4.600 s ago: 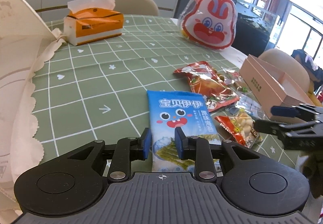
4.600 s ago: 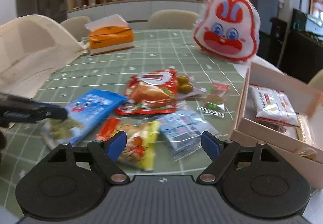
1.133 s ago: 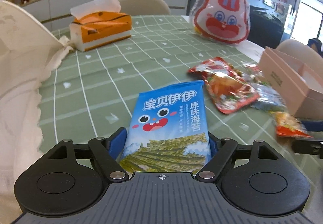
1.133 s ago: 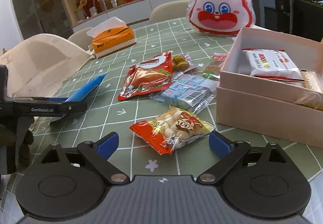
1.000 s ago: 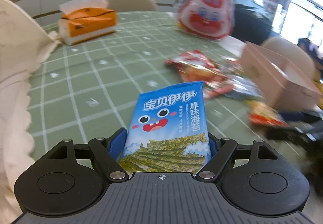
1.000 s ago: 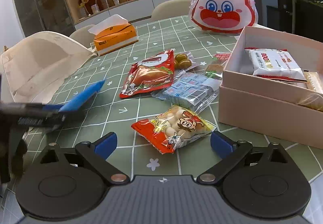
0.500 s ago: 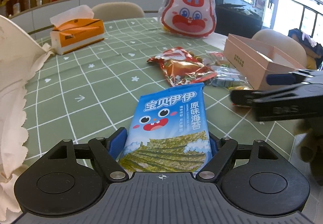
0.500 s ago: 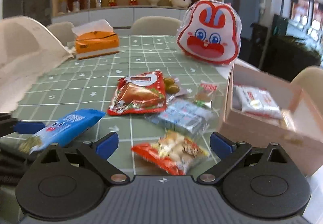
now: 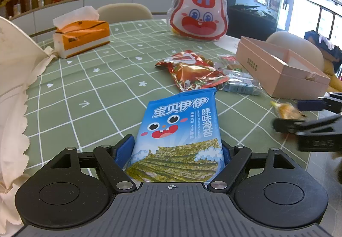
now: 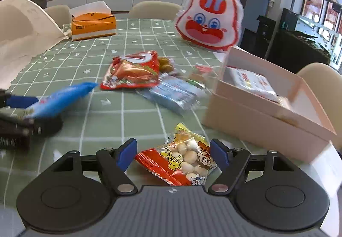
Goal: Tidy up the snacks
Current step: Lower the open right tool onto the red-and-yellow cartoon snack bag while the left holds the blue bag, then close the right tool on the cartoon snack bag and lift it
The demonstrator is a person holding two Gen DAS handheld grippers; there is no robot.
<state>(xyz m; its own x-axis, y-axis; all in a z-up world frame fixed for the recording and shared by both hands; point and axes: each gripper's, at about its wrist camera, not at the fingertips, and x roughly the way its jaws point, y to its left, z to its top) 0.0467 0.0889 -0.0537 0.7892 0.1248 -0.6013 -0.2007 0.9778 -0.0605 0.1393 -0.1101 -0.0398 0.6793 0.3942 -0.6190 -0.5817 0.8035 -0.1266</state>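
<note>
My left gripper (image 9: 175, 151) is shut on a blue seaweed packet (image 9: 181, 125), which sticks out forward above the green checked tablecloth (image 9: 96, 91). In the right wrist view the same packet (image 10: 62, 98) juts from the left gripper (image 10: 32, 111) at the left edge. My right gripper (image 10: 173, 152) has its jaws closing on a red and yellow snack packet (image 10: 183, 160); both blue pads (image 10: 128, 151) touch its edges. The packet stays sharp while the background blurs. The left wrist view shows the right gripper (image 9: 287, 115) at the right edge, with that packet (image 9: 286, 110) between its fingers.
An open pink box (image 10: 256, 121) holding a white packet (image 10: 252, 83) stands to the right. A red packet (image 10: 132, 72) and pale blue packets (image 10: 171, 91) lie mid-table. Behind them are a rabbit-faced bag (image 9: 198, 14) and an orange tissue box (image 9: 83, 33). White cloth (image 9: 12, 65) lies left.
The right gripper's jaws have narrowed onto the red and yellow snack packet, and its view has swung round. The left gripper still holds the seaweed packet, barely moved.
</note>
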